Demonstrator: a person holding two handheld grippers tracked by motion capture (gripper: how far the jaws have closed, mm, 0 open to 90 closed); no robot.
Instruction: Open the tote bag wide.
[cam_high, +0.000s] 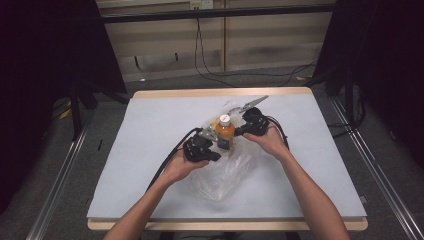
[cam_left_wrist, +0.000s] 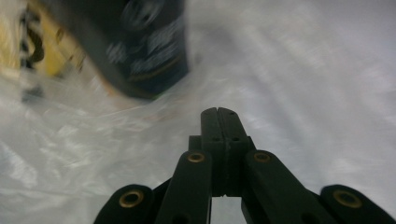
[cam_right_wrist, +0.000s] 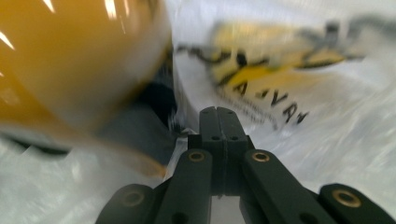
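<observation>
A bottle of orange drink (cam_high: 225, 131) with a white cap stands upright at the mouth of a clear plastic bag (cam_high: 225, 175) in the middle of the table. My left gripper (cam_high: 214, 141) is at the bottle's left and my right gripper (cam_high: 238, 131) at its right, both on the bag's upper edge. In the left gripper view the jaws (cam_left_wrist: 218, 112) are pressed together amid crinkled film (cam_left_wrist: 70, 140), below the bottle's dark label (cam_left_wrist: 140, 46). In the right gripper view the jaws (cam_right_wrist: 217, 110) are also together, beside the orange bottle (cam_right_wrist: 70, 56) and yellow print on the bag (cam_right_wrist: 289, 70).
A pale blue-grey mat (cam_high: 150, 130) covers the wooden table. Cables (cam_high: 165, 165) trail from the left gripper toward the front edge. Black stands (cam_high: 80, 100) rise to the left and right of the table, and wires lie on the floor behind.
</observation>
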